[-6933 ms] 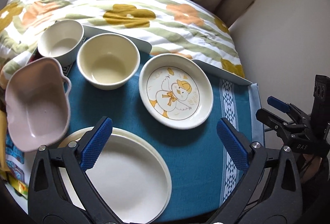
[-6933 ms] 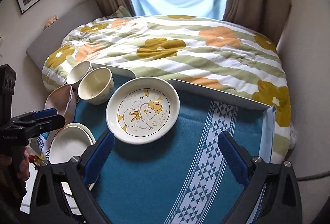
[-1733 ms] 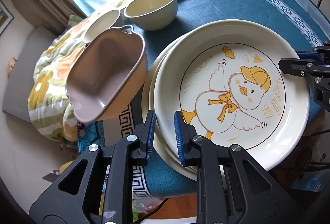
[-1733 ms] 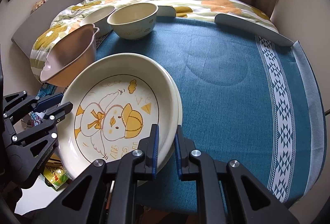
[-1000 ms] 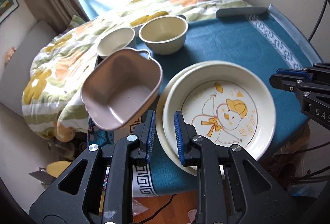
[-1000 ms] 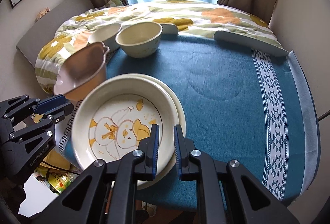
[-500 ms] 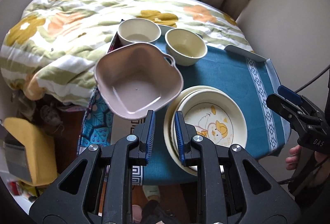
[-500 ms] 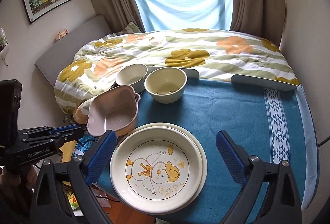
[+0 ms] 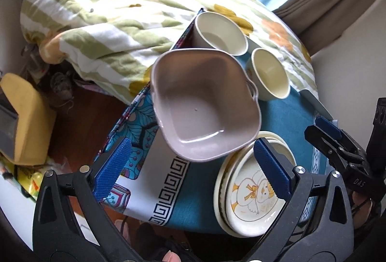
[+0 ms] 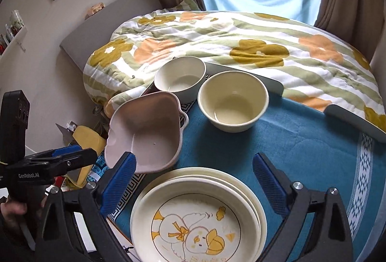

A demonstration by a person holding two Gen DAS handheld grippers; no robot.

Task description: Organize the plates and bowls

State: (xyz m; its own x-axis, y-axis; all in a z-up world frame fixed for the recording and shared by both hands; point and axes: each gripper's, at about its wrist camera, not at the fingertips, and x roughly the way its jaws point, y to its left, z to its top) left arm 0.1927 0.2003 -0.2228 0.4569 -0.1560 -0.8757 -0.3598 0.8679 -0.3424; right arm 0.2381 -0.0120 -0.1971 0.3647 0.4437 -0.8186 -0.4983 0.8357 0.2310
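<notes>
The duck plate (image 10: 196, 221) lies stacked on a plain cream plate (image 10: 253, 192) at the near edge of the blue-clothed table (image 10: 301, 153); the stack also shows in the left wrist view (image 9: 251, 196). A pink square bowl (image 9: 205, 105) (image 10: 144, 134) sits tilted at the table's left edge. Behind it stand a white bowl (image 9: 220, 31) (image 10: 179, 76) and a cream bowl (image 9: 270, 73) (image 10: 232, 100). My left gripper (image 9: 193, 165) is open and empty, above and in front of the pink bowl. My right gripper (image 10: 194, 180) is open and empty above the plate stack.
A flowered duvet (image 10: 241, 44) covers the bed behind the table. A patterned cloth (image 9: 135, 122) hangs off the table's left side. A yellow foam block (image 9: 24, 117) lies on the wooden floor at left. Curtains and a window are at the back.
My left gripper has opened and swung left above the pink bowl. My right gripper stays open and has moved closer over the plate stack.
</notes>
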